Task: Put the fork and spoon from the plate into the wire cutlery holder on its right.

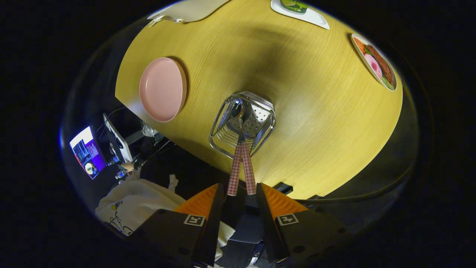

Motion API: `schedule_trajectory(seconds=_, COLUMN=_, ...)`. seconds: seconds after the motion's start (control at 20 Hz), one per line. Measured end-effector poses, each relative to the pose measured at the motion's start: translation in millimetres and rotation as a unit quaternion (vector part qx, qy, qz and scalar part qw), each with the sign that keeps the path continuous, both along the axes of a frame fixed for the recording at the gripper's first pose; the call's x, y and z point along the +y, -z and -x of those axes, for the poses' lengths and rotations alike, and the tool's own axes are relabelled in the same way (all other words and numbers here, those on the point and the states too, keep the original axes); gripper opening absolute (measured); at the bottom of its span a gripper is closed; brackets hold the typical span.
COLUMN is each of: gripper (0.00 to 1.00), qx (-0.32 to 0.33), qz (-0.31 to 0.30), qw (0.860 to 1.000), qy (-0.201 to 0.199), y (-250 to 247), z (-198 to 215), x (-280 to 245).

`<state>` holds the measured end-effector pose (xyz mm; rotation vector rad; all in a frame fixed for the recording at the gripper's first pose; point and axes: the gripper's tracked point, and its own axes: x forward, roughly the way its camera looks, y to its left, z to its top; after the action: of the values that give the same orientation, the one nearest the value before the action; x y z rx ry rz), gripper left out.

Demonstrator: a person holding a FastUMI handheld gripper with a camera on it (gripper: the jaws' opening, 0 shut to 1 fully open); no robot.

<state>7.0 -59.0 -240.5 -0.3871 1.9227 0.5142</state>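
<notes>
My gripper point(241, 191) sits at lower centre of the frame, looking down on a yellow wood-grain table point(316, 111). Its fingers stand a moderate way apart; the ends of two red-and-white checked handles lie in the gap between them, and I cannot tell whether either finger presses on them. Each finger carries a square black-and-white marker; I see no readable writing on them.

The two handles, those of the fork point(235, 169) and the spoon point(248, 171), run side by side from the fingertips up into the wire cutlery holder point(243, 124) at centre frame. Their metal ends are inside the holder, against its perforated inner plate; which handle belongs to which utensil is not clear, so the naming is tentative. The holder stands on the table near its near edge.

The pink plate point(163, 89) lies at centre left, well apart from the holder, with nothing on it.

Other items: a white mat bearing a green object point(299, 11) at the top; a plate of toy food point(375, 61) at upper right; a white board point(189, 9) at upper left. Beyond the table edge, at lower left, a lit monitor point(87, 150) and a white printed garment point(130, 208) are in view. Nothing stands between the fingers and the holder save the handles.
</notes>
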Motion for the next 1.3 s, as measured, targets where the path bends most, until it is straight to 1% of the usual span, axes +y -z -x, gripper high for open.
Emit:
schedule_trajectory(seconds=0.05, gripper=0.53, qx=-0.013, qz=-0.011, qw=1.0, qy=0.007, y=-3, z=-4, x=2)
schedule_trajectory(seconds=0.1, gripper=0.59, qx=-0.024, qz=-0.023, qw=0.999, qy=0.014, y=-6, z=-5, x=5)
schedule_trajectory(seconds=0.15, gripper=0.77, qx=-0.036, qz=-0.033, qw=0.999, qy=0.022, y=-12, z=-7, x=7)
schedule_trajectory(seconds=0.2, gripper=0.79, qx=-0.047, qz=-0.043, qw=0.997, qy=0.03, y=-16, z=-8, x=8)
schedule_trajectory(seconds=0.25, gripper=0.85, qx=-0.058, qz=-0.054, qw=0.996, qy=0.036, y=-21, z=-8, x=8)
schedule_trajectory(seconds=0.3, gripper=0.94, qx=-0.073, qz=-0.065, qw=0.994, qy=0.045, y=-27, z=-11, x=9)
schedule_trajectory(seconds=0.35, gripper=1.0, qx=-0.089, qz=-0.074, qw=0.992, qy=0.052, y=-31, z=-10, x=8)
schedule_trajectory(seconds=0.45, gripper=1.0, qx=-0.125, qz=-0.098, qw=0.985, qy=0.072, y=-43, z=-11, x=10)
schedule_trajectory(seconds=0.55, gripper=1.0, qx=-0.166, qz=-0.124, qw=0.974, qy=0.089, y=-58, z=-14, x=13)
schedule_trajectory(seconds=0.75, gripper=0.99, qx=-0.239, qz=-0.159, qw=0.953, qy=0.097, y=-86, z=-9, x=10)
schedule_trajectory(seconds=1.0, gripper=1.0, qx=-0.322, qz=-0.192, qw=0.92, qy=0.118, y=-128, z=0, x=14)
schedule_trajectory(seconds=1.1, gripper=1.0, qx=-0.367, qz=-0.206, qw=0.898, qy=0.126, y=-148, z=-6, x=17)
schedule_trajectory(seconds=1.2, gripper=1.0, qx=-0.421, qz=-0.216, qw=0.871, qy=0.13, y=-173, z=-16, x=18)
schedule_trajectory(seconds=1.3, gripper=1.0, qx=-0.461, qz=-0.229, qw=0.846, qy=0.139, y=-195, z=-19, x=26)
